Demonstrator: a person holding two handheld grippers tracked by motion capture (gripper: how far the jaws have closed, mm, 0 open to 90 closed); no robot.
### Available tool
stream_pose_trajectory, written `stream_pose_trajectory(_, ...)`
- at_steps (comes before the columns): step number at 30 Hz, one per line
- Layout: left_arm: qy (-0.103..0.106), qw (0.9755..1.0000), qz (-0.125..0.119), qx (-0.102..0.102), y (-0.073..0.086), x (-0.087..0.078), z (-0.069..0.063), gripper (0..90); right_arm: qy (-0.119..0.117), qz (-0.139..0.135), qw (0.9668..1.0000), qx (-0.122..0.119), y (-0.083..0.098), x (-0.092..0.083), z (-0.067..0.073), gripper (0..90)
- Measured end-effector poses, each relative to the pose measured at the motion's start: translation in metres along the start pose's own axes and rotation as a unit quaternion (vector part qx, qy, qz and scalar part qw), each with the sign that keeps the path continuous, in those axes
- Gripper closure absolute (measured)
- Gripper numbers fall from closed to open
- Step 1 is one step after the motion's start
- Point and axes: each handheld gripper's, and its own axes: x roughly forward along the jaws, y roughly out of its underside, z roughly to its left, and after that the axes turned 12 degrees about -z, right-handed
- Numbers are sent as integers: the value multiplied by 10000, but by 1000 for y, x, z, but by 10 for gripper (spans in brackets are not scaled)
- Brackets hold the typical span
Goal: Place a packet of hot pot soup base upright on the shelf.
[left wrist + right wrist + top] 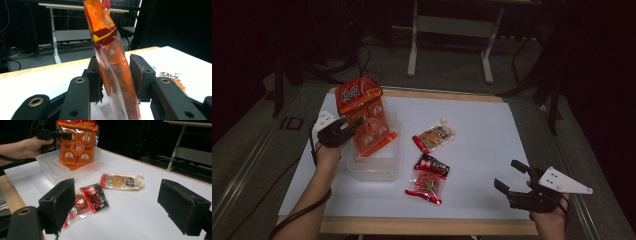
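Note:
An orange multi-pack snack bag (364,117) stands upright with its lower end inside a clear plastic tub (372,172) on the white table. My left gripper (354,122) grips the bag from its left edge. In the left gripper view the bag (112,72) runs between the two black pads and touches both. My right gripper (511,176) hovers open near the table's front right corner, with nothing between its jaws (115,202). The right gripper view shows the bag (77,147) and the tub (50,167) farther off.
A pale sauce pouch (435,136) lies mid-table. A red-and-black packet (432,165) and a red clear-window packet (424,187) lie just in front of it. A wooden edge (427,226) borders the table's near side. A white desk frame (452,30) stands beyond.

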Motion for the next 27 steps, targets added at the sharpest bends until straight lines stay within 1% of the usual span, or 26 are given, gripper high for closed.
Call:
stream_pose_trajectory(1, -33, 10000, 37, 17, 0, 1, 0, 592, -1, 7, 10000, 5, 0, 0, 0, 144)
stream_pose_trajectory(2, -27, 10000, 12, -45, 1, 0, 0, 562, -7, 9, 10000, 0, 0, 1, 0, 144)
stream_pose_trajectory(3, -27, 10000, 12, -45, 1, 0, 0, 540, -12, 15, 10000, 1, 0, 1, 0, 145)
stream_pose_trajectory(4, -30, 9999, 35, -118, 1, 0, 1, 500, -17, 16, 10000, -1, 0, 1, 1, 144)
stream_pose_trajectory(5, -51, 9998, 30, -166, 0, 0, 1, 500, -17, 16, 10000, -1, 0, 1, 1, 144)
stream_pose_trajectory(6, -41, 9994, 58, -349, -1, -1, 2, 430, -21, 24, 10000, 2, 0, 2, 1, 144)
stream_pose_trajectory(9, 8, 9995, 52, -324, -3, -3, 2, 378, -28, 33, 10000, 5, 0, 3, 1, 144)
stream_pose_trajectory(10, 76, 9993, 98, -357, -6, -4, 1, 350, -32, 33, 10000, 6, 0, 3, 1, 144)
stream_pose_trajectory(13, 151, 9989, 164, -405, -10, -6, -2, 227, -39, 43, 10000, -19, -1, 4, 2, 144)
stream_pose_trajectory(14, 180, 9989, 143, -416, -12, -7, -3, 189, -46, 39, 10000, -20, -1, 4, 2, 144)
stream_pose_trajectory(15, 180, 9989, 143, -416, -12, -7, -3, 171, -46, 39, 10000, -20, -1, 4, 2, 144)
stream_pose_trajectory(16, 233, 9987, 132, -423, -13, -8, -4, 171, -52, 40, 10000, -28, -1, 4, 3, 144)
stream_pose_trajectory(17, 302, 9986, 132, -420, -17, -9, -6, 136, -51, 37, 10000, -32, -2, 4, 3, 144)
stream_pose_trajectory(18, 348, 9983, 148, -451, -18, -10, -7, 123, -52, 34, 10000, -19, -2, 4, 3, 144)
stream_pose_trajectory(19, 343, 9983, 174, -439, -20, -11, -9, 99, -55, 35, 10000, -16, -2, 4, 3, 144)
stream_pose_trajectory(20, 385, 9981, 194, -429, -22, -12, -10, 70, -53, 38, 10000, -28, -2, 4, 3, 144)
stream_pose_trajectory(21, 393, 9981, 243, -397, -23, -13, -11, 62, -58, 35, 10000, -28, -2, 5, 3, 144)
stream_pose_trajectory(22, 397, 9982, 240, -392, -25, -14, -13, 50, -66, 30, 10000, -23, -2, 5, 3, 144)
stream_pose_trajectory(24, 401, 9979, 284, -412, -28, -17, -14, 39, -64, 33, 10000, -31, -2, 5, 3, 144)
stream_pose_trajectory(25, 401, 9979, 284, -412, -28, -17, -14, 32, -64, 33, 10000, -31, -2, 5, 3, 144)
stream_pose_trajectory(27, 359, 9983, 254, -382, -32, -22, -15, 26, -76, 25, 10000, -20, -2, 5, 3, 146)
